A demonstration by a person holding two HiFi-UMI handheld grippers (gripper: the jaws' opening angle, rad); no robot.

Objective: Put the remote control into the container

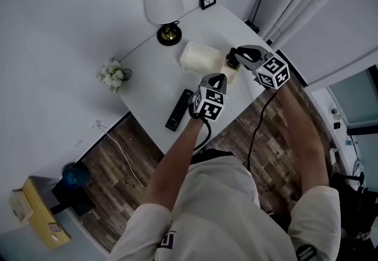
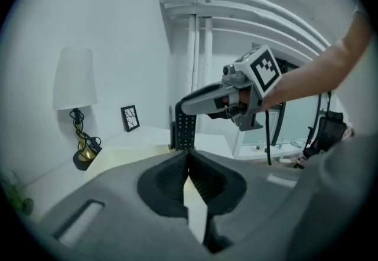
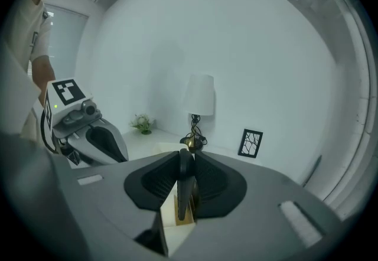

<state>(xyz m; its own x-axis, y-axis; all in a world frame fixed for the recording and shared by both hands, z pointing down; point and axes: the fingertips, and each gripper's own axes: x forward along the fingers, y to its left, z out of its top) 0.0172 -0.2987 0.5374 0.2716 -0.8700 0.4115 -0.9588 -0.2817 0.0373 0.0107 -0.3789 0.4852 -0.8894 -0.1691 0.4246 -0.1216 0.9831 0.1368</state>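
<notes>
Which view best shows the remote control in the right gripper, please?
The left gripper view: the remote control hangs upright from the right gripper, buttons visible. The right gripper view shows only its edge between the jaws; the head view hardly shows it.

Head view looks steeply down onto the table [image 1: 147, 85]; left gripper view, low, faces the right gripper [image 2: 182, 106]; right gripper view faces the left gripper [image 3: 115, 147]; both show the lamp [image 3: 199, 95].
</notes>
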